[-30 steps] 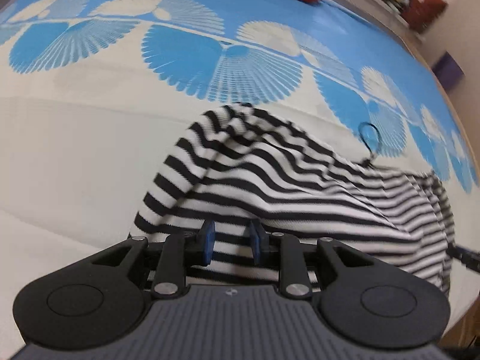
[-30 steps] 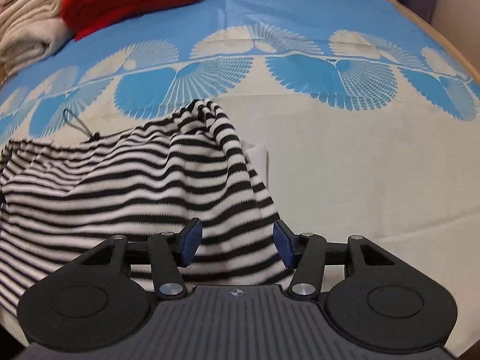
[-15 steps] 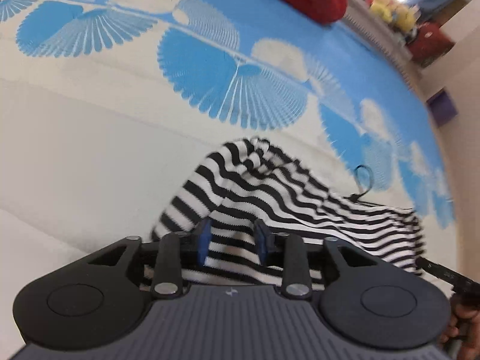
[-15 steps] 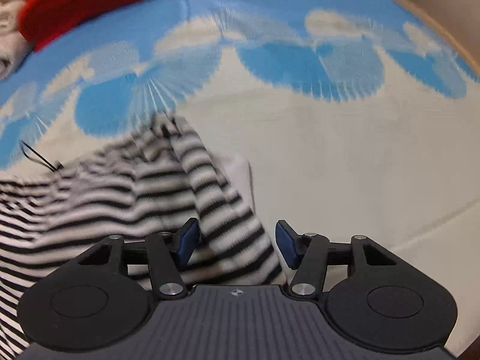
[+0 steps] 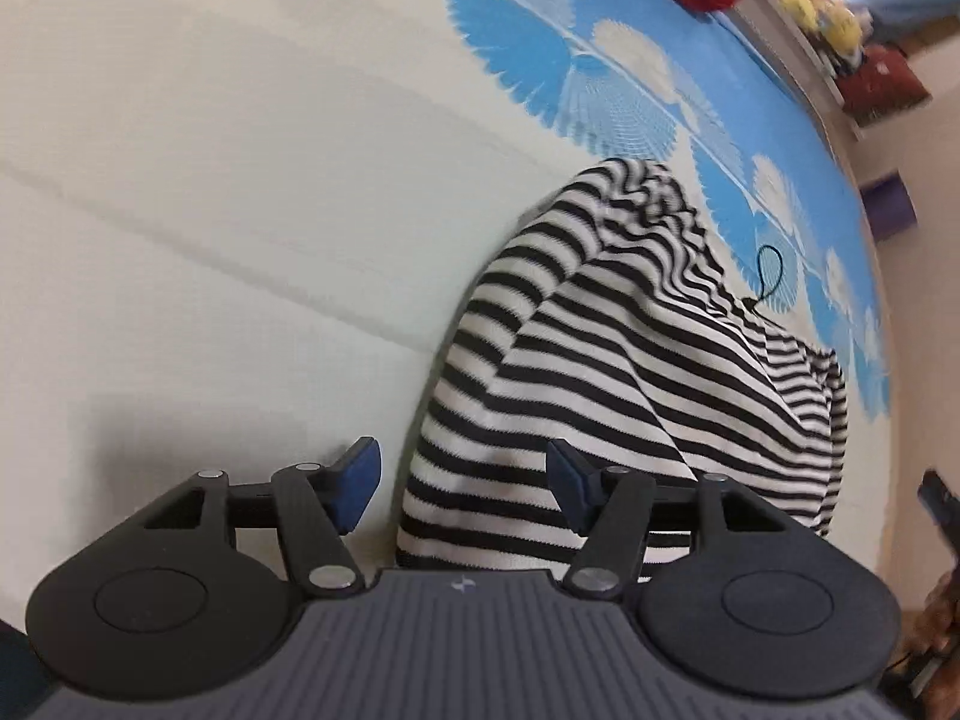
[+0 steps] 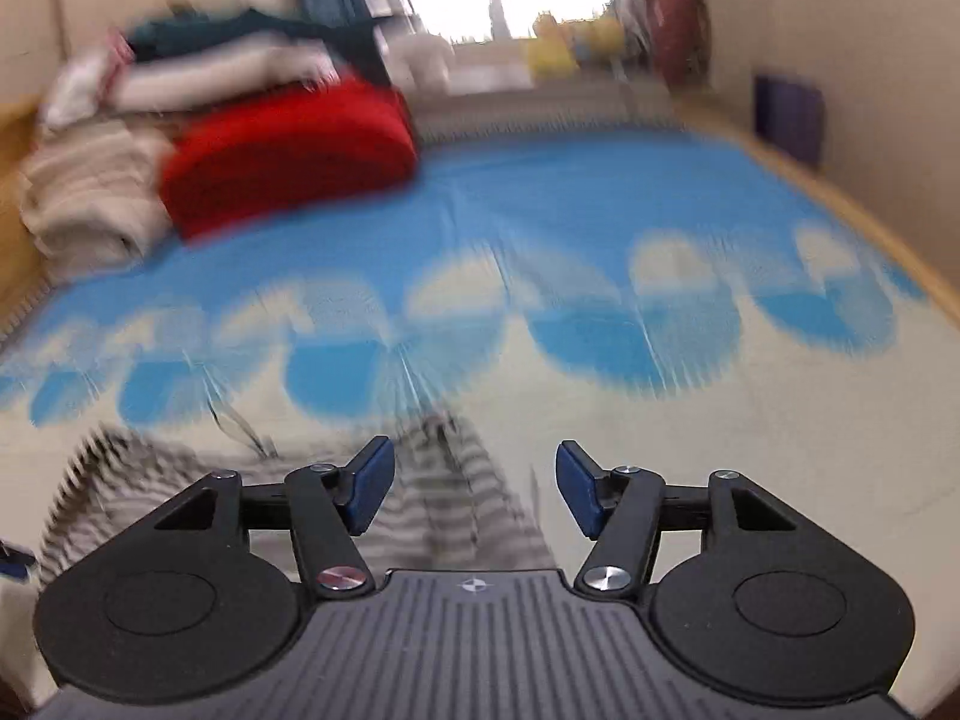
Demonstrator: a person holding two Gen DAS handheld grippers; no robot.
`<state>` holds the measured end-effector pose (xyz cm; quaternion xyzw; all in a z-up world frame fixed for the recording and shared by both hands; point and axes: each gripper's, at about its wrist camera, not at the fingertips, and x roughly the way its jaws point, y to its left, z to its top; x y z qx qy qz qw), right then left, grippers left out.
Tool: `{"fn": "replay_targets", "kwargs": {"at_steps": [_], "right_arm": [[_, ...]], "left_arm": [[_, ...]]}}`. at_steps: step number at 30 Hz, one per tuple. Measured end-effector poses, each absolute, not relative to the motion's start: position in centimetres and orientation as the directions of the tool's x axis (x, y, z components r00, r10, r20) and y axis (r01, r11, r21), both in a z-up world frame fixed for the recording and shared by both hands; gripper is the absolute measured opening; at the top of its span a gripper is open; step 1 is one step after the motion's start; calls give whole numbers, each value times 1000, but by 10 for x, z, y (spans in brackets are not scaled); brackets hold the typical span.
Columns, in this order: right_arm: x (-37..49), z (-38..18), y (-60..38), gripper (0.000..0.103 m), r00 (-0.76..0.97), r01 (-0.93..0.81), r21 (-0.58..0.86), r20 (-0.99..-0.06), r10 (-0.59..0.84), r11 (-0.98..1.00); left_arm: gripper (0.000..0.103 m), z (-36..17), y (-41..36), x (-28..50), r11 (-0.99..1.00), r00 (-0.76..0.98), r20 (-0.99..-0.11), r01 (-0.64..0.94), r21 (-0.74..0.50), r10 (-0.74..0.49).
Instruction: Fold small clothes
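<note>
A black-and-white striped garment lies bunched on the blue-and-cream fan-patterned bed cover; a thin black cord loop sticks out behind it. My left gripper hovers over the garment's near left edge, its jaws opening, with striped cloth below the gap but not pinched by the pads. In the blurred right wrist view, my right gripper stands open above the bed, nothing between its pads, the striped garment low beneath it.
A red folded item and stacked cream and dark blankets sit at the far left of the bed. Soft toys line a sill under the window. A purple box stands by the right wall. A hand shows at the left view's right edge.
My left gripper let go of the striped cloth, spread its jaws and shifted left of it. My right gripper rose and tipped up, bringing the far room into view, still with nothing in it.
</note>
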<state>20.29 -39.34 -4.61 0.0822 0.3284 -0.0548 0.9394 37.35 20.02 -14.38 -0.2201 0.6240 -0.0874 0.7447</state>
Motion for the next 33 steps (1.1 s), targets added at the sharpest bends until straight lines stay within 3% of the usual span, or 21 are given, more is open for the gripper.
{"fn": "replay_targets", "kwargs": {"at_steps": [4,8,29,33], "right_arm": [[196,-41,-410,61,797,213,219,-602,-40,952],[200,-50,-419,61,758,266,212,-649,-68,940],[190,-62,-449,61,729,320,155,-671,-138,935],[188,-63,-452,61,726,325,149,-672,-146,934]], "left_arm": [[66,-156,199,378,884,177,-895,-163,-438,-410],[66,-170,189,383,879,137,-895,-173,-444,-425],[67,-180,133,401,869,136,-869,-76,-488,-476],[62,-181,121,403,875,139,-870,-50,-482,-472]]}}
